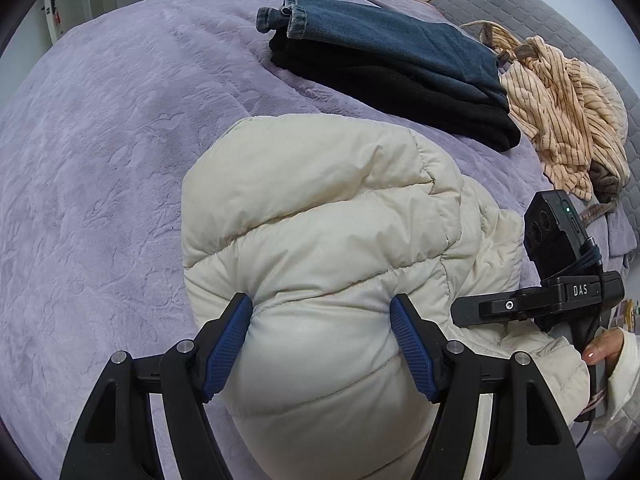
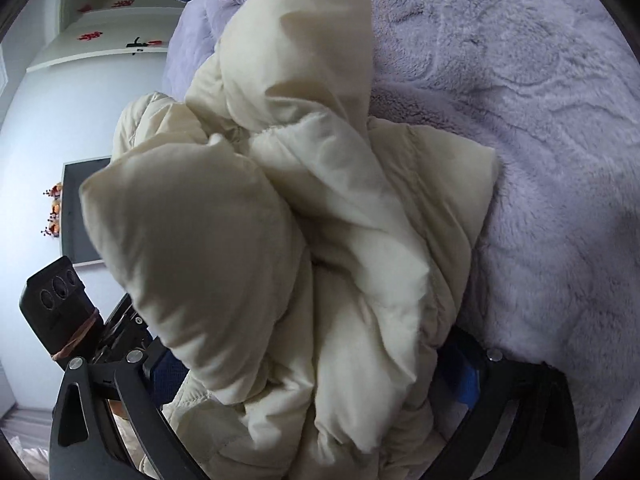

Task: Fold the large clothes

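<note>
While a cream puffer jacket (image 1: 320,240) lies bunched on the lilac bedspread (image 1: 100,160), the left claw (image 1: 322,340) grips it: both blue pads (image 1: 226,354) press into a quilted bulge of the fabric, which swells between them and toward the camera. From this claw the rest of the jacket spreads away across the bed, its quilted panels rounded and creased. In the right wrist view the right claw (image 2: 316,364) stands with its jaws spread wide, and heaped folds of the jacket (image 2: 320,220) fill the space between them; its pads are mostly covered by the fabric, and no pressing on the cloth can be seen. In the left wrist view this claw's black body (image 1: 560,280) sits just beside the jacket at the right, held by a hand (image 1: 604,350) in a pale sleeve. Beyond the jacket, toward the far side of the bed, lies a folded stack with blue jeans (image 1: 392,40) on top of a black garment (image 1: 400,96). Just beside that stack, near the grey quilted headboard (image 1: 520,12), a striped peach-coloured garment (image 1: 560,120) lies crumpled and unfolded. Bare bedspread stretches wide to the left of the jacket. In the right wrist view the left claw's black body (image 2: 60,304) shows at the lower left, with a white wall and a dark screen (image 2: 78,216) behind it.
</note>
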The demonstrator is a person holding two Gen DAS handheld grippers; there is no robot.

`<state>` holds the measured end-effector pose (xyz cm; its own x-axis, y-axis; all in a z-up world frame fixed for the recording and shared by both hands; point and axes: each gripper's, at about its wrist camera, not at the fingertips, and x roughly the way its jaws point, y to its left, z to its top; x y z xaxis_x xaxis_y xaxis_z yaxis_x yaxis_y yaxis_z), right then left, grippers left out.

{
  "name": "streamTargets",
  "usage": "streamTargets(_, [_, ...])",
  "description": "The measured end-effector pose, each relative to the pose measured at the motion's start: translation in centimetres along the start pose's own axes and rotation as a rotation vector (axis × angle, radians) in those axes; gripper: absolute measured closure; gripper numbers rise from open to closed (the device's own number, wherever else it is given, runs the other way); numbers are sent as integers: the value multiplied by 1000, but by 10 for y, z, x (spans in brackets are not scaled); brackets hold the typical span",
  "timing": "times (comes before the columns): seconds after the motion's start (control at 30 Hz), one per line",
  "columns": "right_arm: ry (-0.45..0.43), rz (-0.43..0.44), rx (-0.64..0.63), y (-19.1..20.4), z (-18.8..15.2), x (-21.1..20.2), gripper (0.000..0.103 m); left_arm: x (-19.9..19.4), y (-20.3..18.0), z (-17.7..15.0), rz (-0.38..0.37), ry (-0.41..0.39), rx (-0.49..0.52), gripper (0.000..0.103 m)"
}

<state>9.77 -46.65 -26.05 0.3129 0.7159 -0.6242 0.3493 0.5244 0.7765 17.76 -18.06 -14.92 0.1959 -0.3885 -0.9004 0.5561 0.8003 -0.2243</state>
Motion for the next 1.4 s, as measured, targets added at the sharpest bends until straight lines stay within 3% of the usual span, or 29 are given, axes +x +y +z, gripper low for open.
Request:
streamTargets(0.17, [-4, 17, -19, -8, -7, -3, 20, -17, 27, -1, -83, 17, -87, 32])
streamTargets(0.33, [-8, 35, -15, -16, -12, -3, 21, -30, 86, -21, -252, 70, -260, 32])
streamTargets(0.47, [-7, 44, -16, -19, -11, -4, 21, -16, 119, -40, -407, 127, -377, 32])
streamTargets(0.53, [-7, 46, -18, -21, -10, -7, 21, 0, 121, -46, -477, 158, -420, 32])
streamTargets(0.63, [-8, 47, -20, -25, -9, -8, 21, 18, 109, -46, -544, 166, -406, 32])
streamTargets(0.67, [-8, 48, -19, -25, -9, -9, 21, 22, 104, -44, -551, 164, -393, 25])
streamTargets(0.7, [-9, 49, -18, -25, -8, -9, 21, 25, 98, -42, -538, 163, -378, 20])
streamTargets(0.83, [-8, 52, -13, -27, -9, -4, 21, 39, 71, -34, -476, 175, -301, 13])
streamTargets(1.0, [-15, 32, -4, -27, -10, -3, 21, 44, 46, -30, -351, 171, -249, 13])
streamTargets(1.07, [-22, 21, 0, -24, -12, -4, 25, 37, 39, -30, -315, 151, -233, 19])
streamTargets(1.13, [-30, 24, 2, -17, -18, -7, 41, 29, 33, -31, -282, 137, -205, 22])
streamTargets(1.23, [-43, 15, -11, -6, -25, -12, 53, 13, 24, -30, -248, 121, -167, 24])
streamTargets(1.4, [-43, 28, -12, 14, -42, -15, 56, -21, 14, -29, -218, 97, -135, 24])
